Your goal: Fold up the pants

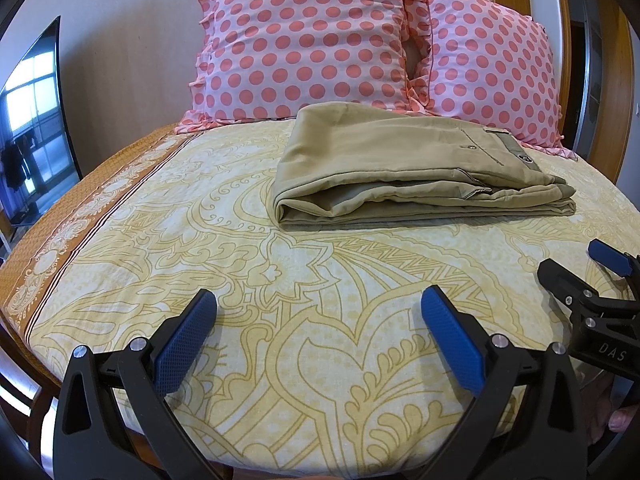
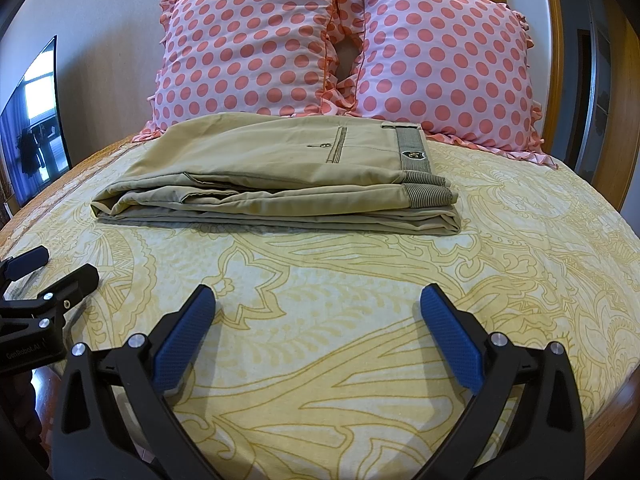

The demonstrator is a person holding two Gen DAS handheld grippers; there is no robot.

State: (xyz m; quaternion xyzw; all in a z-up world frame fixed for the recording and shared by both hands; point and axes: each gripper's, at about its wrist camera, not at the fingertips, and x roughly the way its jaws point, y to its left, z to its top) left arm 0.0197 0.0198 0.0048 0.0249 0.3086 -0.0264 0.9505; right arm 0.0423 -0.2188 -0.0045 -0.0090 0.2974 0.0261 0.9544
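Khaki pants (image 1: pixel 404 168) lie folded in a flat stack on the bed, waistband to the right, just in front of the pillows; they also show in the right wrist view (image 2: pixel 280 176). My left gripper (image 1: pixel 320 304) is open and empty, held above the sheet well short of the pants. My right gripper (image 2: pixel 318 304) is open and empty too, at the same distance. Each gripper shows at the edge of the other's view: the right gripper (image 1: pixel 576 268) at the right of the left wrist view, the left gripper (image 2: pixel 60 268) at the left of the right wrist view.
The bed has a yellow patterned sheet (image 1: pixel 240 240) with an orange border on the left. Two pink polka-dot pillows (image 2: pixel 256 48) (image 2: pixel 440 64) lean at the head. A dark TV screen (image 1: pixel 36 120) stands left. A wooden frame (image 2: pixel 560 60) stands at the right.
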